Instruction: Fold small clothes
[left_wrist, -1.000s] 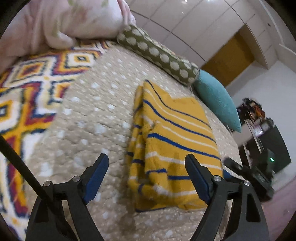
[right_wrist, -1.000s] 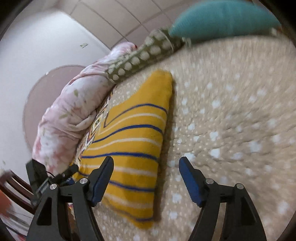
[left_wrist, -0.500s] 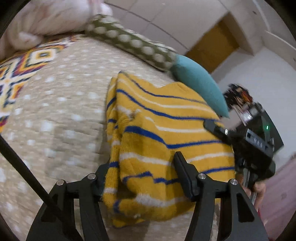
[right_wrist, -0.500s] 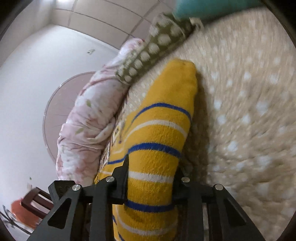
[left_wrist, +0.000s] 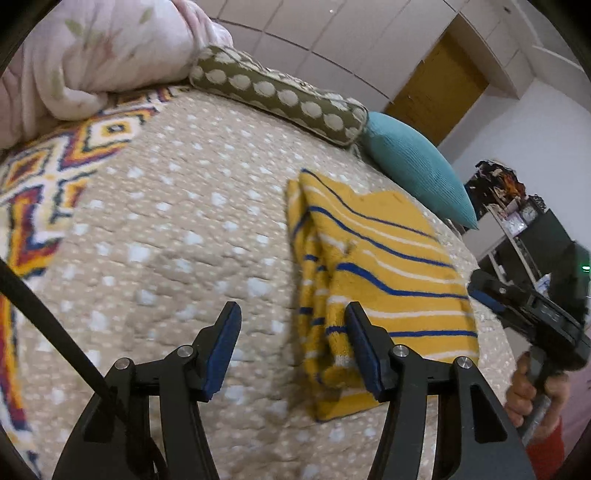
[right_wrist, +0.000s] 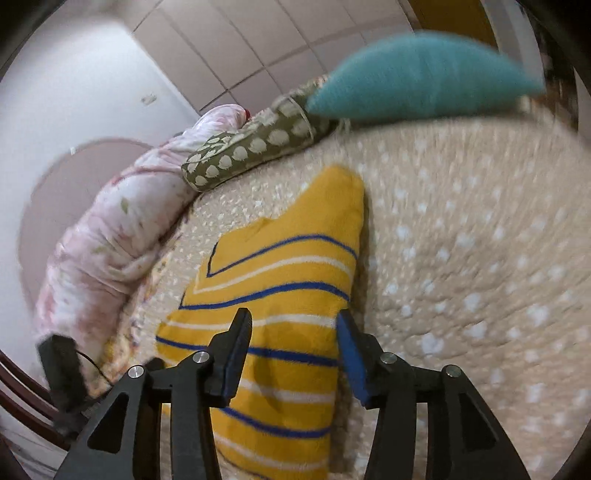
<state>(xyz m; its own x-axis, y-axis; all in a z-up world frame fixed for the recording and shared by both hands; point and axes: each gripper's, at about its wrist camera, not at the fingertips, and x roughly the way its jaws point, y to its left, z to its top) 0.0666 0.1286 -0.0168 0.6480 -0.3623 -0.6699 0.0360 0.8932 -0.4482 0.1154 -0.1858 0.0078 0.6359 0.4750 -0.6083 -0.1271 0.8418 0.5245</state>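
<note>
A folded yellow garment with blue and white stripes (left_wrist: 380, 273) lies flat on the beige dotted bedspread (left_wrist: 177, 229). My left gripper (left_wrist: 291, 347) is open and empty, just left of the garment's near edge; its right finger overlaps that edge. In the right wrist view the same garment (right_wrist: 280, 280) lies below my right gripper (right_wrist: 293, 354), which is open above its right edge with nothing held. The right gripper also shows at the far right of the left wrist view (left_wrist: 532, 321), held by a hand.
A green dotted bolster (left_wrist: 280, 96), a teal cushion (left_wrist: 417, 166) and a pink floral duvet (left_wrist: 92, 48) line the far side of the bed. A colourful patterned blanket (left_wrist: 40, 184) lies at left. A shelf with clutter (left_wrist: 517, 221) stands beyond the bed.
Both grippers were closed on the garment's edges half a second ago; now both have opened and drawn back, leaving the garment lying folded on the bed.
</note>
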